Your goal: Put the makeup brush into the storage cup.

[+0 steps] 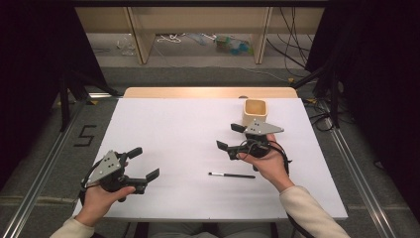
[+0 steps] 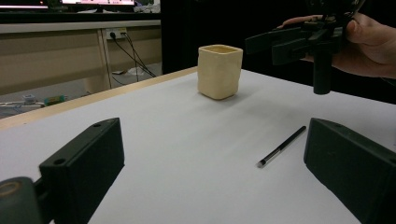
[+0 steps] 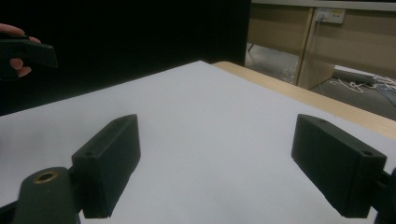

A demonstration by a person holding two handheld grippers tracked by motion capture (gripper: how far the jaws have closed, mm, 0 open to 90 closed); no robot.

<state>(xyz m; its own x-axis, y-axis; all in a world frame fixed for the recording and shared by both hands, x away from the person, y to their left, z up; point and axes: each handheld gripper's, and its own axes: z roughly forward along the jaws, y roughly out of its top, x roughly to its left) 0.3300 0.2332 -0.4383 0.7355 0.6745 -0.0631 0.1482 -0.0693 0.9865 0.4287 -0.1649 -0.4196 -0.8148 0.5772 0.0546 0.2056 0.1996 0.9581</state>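
To my left I read one mark, a black figure 5 (image 1: 86,135) taped on the grey floor (image 1: 44,134) beside the table, I make out no lettering, label or brand anywhere else

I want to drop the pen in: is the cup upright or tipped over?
Upright. The cup stands on its base on the white table, mouth facing up; the pen lies flat nearby.
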